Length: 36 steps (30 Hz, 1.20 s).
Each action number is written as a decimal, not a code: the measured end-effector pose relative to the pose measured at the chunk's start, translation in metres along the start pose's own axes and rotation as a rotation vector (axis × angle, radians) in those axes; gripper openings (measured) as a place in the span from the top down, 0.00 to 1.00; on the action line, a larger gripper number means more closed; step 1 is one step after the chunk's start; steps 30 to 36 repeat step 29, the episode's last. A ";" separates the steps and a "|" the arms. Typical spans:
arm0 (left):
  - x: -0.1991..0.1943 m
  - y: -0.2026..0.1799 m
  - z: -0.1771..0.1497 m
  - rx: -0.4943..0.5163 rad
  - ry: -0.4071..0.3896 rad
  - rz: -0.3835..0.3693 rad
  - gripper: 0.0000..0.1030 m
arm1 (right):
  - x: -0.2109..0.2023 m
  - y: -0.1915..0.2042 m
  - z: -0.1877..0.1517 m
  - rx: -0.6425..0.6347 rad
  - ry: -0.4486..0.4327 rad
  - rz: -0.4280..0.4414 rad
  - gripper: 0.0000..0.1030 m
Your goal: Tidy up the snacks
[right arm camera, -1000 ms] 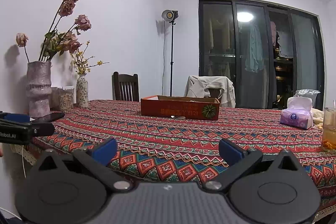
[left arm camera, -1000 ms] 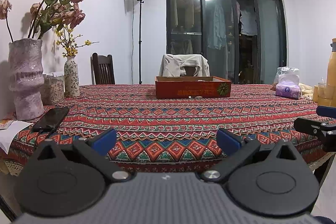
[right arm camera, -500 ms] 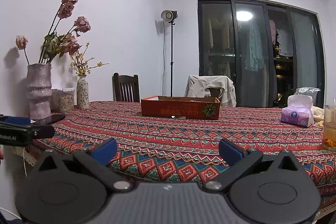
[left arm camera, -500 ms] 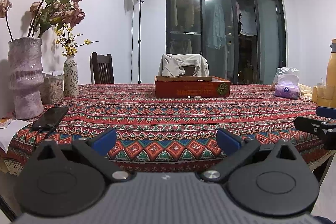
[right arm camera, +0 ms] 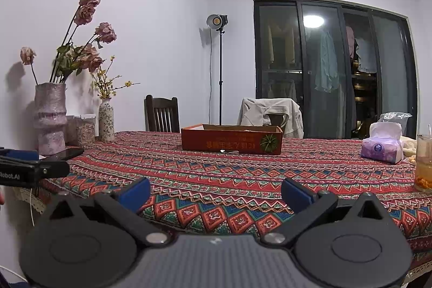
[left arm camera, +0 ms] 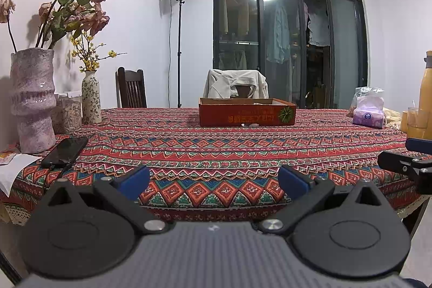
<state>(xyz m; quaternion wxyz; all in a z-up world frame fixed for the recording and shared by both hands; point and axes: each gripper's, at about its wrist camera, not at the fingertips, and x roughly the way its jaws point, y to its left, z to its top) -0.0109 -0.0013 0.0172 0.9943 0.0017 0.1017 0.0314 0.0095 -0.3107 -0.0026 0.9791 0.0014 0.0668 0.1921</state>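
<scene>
Both the left gripper (left arm camera: 213,180) and right gripper (right arm camera: 214,192) hung spread and empty at frame bottom, risking snagging the tablecloth (left arm camera: 216,147) before reaching the centre-frame red box (left arm camera: 247,115).

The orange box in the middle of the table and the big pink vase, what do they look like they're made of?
The orange box looks like matte printed cardboard: thin walls, open top, printed lettering. The big pink vase looks like glazed ceramic or stone: speckled, ridged surface with a slight sheen.
</scene>
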 end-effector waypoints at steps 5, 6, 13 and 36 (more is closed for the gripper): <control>0.000 0.001 0.001 -0.004 0.001 0.001 0.00 | -0.001 -0.001 0.000 0.004 -0.004 -0.006 0.00; 0.000 0.001 0.001 -0.004 0.001 0.000 0.00 | -0.001 -0.002 0.000 0.006 -0.005 -0.008 0.00; 0.000 0.000 0.001 -0.005 0.007 -0.024 0.00 | 0.000 -0.004 0.000 0.012 -0.004 -0.006 0.00; -0.004 -0.006 -0.002 0.006 -0.016 0.004 0.00 | 0.002 -0.003 -0.003 -0.009 0.005 -0.010 0.00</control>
